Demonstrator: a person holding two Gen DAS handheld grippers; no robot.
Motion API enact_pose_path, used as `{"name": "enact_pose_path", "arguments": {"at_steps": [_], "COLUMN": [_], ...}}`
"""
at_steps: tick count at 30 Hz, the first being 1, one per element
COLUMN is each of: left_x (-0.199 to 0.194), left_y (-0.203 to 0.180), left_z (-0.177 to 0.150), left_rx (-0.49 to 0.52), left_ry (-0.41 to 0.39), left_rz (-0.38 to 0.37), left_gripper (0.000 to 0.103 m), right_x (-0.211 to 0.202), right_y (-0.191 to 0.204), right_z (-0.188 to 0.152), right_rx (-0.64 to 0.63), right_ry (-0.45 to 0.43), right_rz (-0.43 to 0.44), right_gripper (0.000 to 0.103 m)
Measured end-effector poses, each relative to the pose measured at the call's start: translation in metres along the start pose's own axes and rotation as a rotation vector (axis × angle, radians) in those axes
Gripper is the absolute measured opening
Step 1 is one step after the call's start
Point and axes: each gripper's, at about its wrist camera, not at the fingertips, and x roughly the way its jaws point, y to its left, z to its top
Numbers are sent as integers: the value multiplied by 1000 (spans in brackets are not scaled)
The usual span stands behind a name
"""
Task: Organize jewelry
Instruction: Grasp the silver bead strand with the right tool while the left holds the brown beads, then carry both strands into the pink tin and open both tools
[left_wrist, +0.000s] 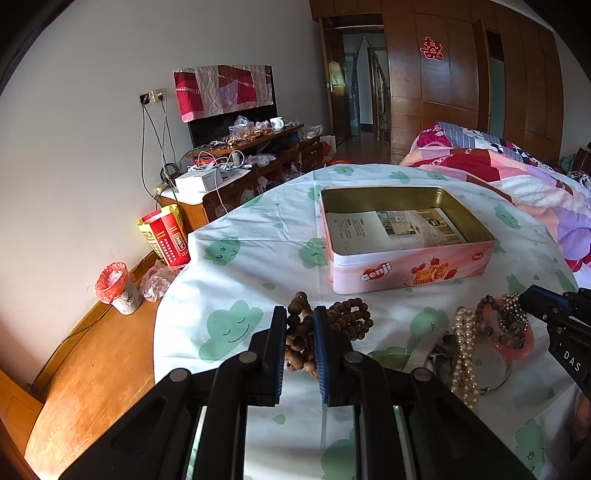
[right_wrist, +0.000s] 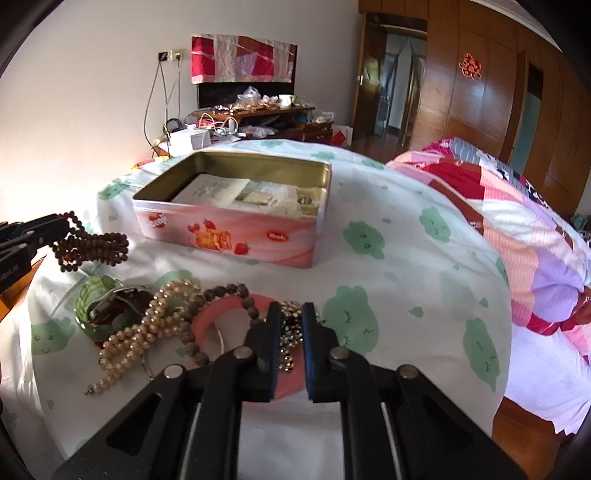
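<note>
An open pink tin (left_wrist: 406, 266) sits far on the cloud-print tabletop (left_wrist: 236, 280), holding only printed leaflets (left_wrist: 399, 229). Near left, the left hand-held gripper (left_wrist: 300, 325) is clamped on a brown bead strand (left_wrist: 347, 317). Near right, the right hand-held gripper (right_wrist: 291, 319) pinches a rhinestone bracelet (right_wrist: 290, 314) beside pearls (right_wrist: 155, 325) and a pink bangle (right_wrist: 221, 306)

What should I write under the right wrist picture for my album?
Right gripper pinches a sparkly gold bracelet from the jewelry pile, with the open pink tin waiting behind.
</note>
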Motion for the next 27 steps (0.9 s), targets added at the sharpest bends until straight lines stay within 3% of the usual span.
{"name": "enact_pose_path", "arguments": {"at_steps": [6, 27], "left_x": [-9, -31], "left_y": [3, 8], "left_z": [6, 40], "left_rx": [3, 38], "left_ry": [-29, -90], "left_rz": [13, 48], "left_gripper": [14, 14], "right_x": [-9, -42], "right_y": [-2, -11], "right_z": [5, 38], "right_rx": [6, -53], "right_ry": [-25, -129], "right_rz": [21, -39], "right_gripper": [12, 12]}}
